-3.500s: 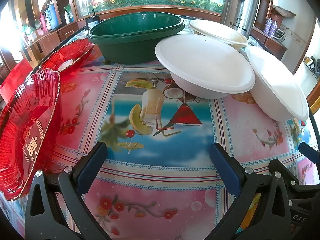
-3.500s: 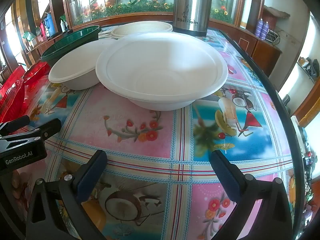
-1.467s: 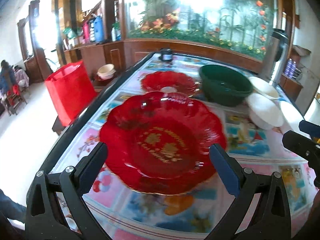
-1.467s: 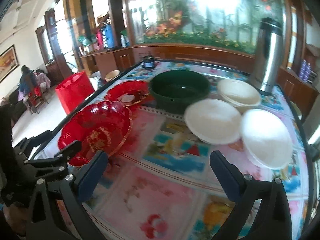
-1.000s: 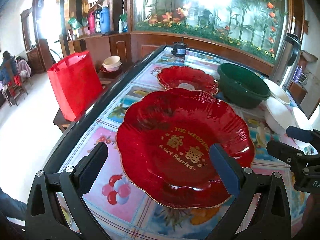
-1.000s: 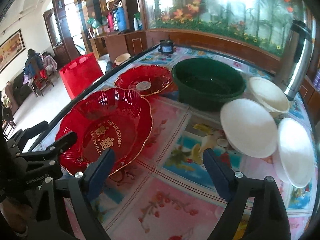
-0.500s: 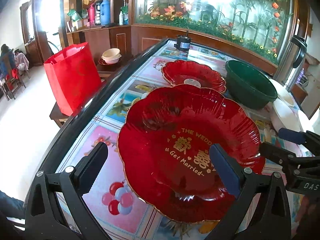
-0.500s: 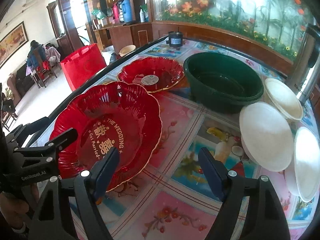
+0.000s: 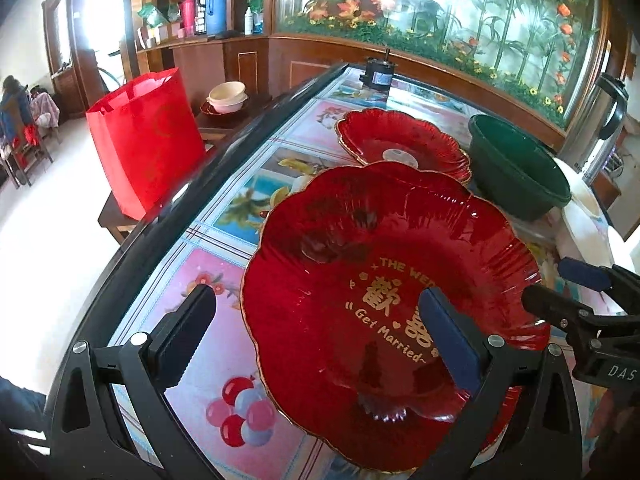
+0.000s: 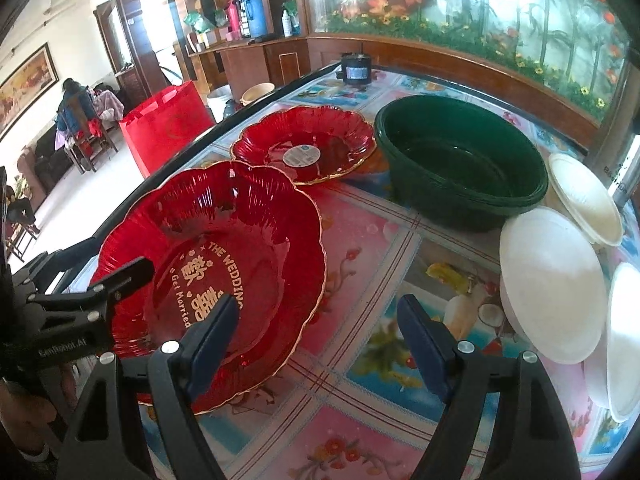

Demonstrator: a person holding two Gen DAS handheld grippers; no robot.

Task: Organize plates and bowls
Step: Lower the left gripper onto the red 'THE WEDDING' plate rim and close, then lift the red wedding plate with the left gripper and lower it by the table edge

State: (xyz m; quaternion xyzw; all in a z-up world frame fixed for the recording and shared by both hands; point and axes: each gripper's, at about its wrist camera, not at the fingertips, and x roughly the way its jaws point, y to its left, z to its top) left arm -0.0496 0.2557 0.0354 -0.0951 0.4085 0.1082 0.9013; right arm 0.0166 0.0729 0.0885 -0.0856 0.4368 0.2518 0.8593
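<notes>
We are only starting: our left hand-held gripper (image 9: 316, 334) is hovering, jaws apart, over the near red plate (image 9: 384, 304); the far red plate (image 10: 306, 146), green bowl (image 10: 460, 160) and white bowls (image 10: 554, 288) are lying unstacked on the worktop (image 10: 360, 248), right hand-held gripper (image 10: 316, 330) gaping empty.

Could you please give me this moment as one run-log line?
phase: approach | left tool: open over near red plate | right tool: open, empty | plate on table
</notes>
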